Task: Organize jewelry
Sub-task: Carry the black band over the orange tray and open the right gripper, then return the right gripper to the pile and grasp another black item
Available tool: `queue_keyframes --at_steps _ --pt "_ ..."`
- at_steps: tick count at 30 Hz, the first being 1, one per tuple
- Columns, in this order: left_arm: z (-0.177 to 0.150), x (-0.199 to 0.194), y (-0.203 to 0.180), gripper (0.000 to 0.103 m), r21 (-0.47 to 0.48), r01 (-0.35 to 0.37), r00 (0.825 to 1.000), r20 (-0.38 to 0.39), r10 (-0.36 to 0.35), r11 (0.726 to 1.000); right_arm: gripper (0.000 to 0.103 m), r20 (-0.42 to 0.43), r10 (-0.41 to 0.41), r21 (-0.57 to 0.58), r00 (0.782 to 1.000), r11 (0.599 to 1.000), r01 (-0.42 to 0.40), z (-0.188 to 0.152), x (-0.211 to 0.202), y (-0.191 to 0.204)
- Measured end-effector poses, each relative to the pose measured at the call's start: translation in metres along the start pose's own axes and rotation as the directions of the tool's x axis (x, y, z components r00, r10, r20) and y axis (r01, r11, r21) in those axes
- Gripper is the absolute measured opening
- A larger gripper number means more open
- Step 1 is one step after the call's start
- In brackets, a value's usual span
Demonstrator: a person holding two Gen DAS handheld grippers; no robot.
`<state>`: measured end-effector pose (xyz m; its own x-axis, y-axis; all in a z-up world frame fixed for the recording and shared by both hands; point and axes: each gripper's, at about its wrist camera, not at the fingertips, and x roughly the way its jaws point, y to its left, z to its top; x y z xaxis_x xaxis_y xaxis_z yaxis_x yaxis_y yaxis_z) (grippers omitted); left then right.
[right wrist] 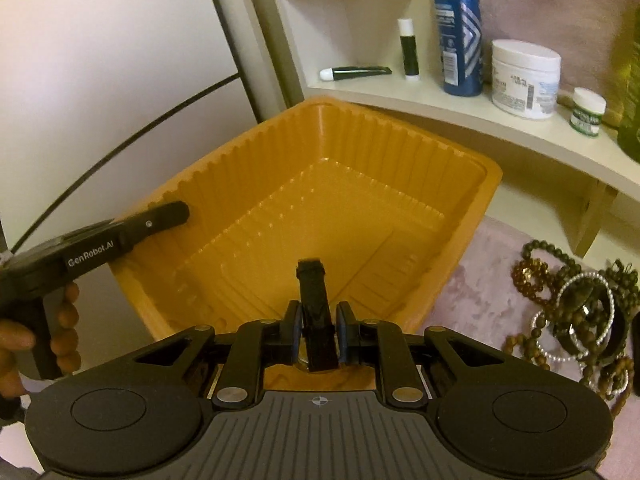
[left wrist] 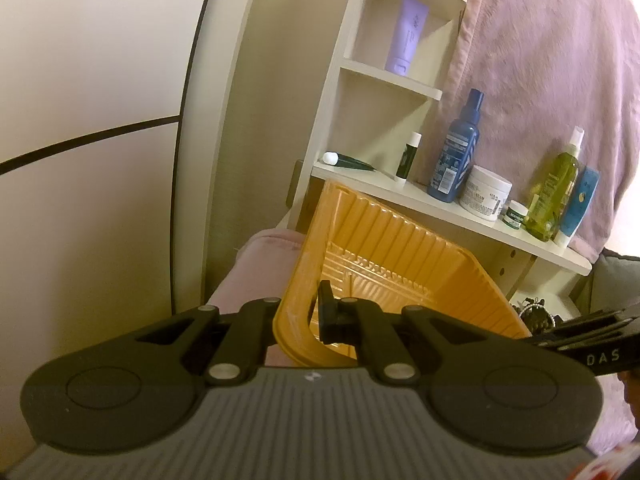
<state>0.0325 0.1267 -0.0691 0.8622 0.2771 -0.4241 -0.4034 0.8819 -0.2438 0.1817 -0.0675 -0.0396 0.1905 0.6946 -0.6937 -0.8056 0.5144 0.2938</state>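
Observation:
An orange ribbed plastic tray stands on a pink cloth, empty inside. My left gripper is shut on the tray's left rim; it also shows in the right wrist view at that rim. My right gripper is shut on a black bracelet and holds it over the tray's near edge. A pile of jewelry with brown bead strings and pearl bangles lies on the cloth right of the tray; part of it shows in the left wrist view.
A white shelf unit stands behind the tray with a blue bottle, a white jar, a small jar, a lip balm and a tube. A pink blanket hangs behind. A wall is at the left.

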Motion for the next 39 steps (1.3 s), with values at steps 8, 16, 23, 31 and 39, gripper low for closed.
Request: queue_keyframes --at_steps 8,16,23,31,39 --pt "0.000 0.001 -0.001 0.006 0.009 -0.009 1.000 -0.005 0.009 1.000 0.029 0.066 -0.016 0.010 0.998 1.000 0.016 0.009 -0.015 0.002" --pt "0.001 0.000 -0.002 0.006 0.018 -0.011 1.000 -0.011 0.011 1.000 0.043 0.123 -0.102 0.068 0.987 0.993 0.094 0.006 -0.048 -0.017" --pt "0.004 0.002 -0.003 0.006 0.045 -0.005 1.000 -0.026 0.006 0.999 0.045 0.106 -0.188 0.139 0.976 0.975 0.173 -0.016 -0.072 -0.051" --pt "0.008 0.007 -0.007 0.005 0.154 0.019 0.997 -0.077 -0.007 0.988 0.045 0.058 -0.288 0.199 0.956 0.942 0.271 -0.041 -0.088 -0.087" --pt "0.008 0.008 -0.009 0.004 0.187 0.027 0.996 -0.092 -0.010 0.982 0.045 0.026 -0.374 0.194 0.927 0.912 0.362 -0.052 -0.096 -0.112"
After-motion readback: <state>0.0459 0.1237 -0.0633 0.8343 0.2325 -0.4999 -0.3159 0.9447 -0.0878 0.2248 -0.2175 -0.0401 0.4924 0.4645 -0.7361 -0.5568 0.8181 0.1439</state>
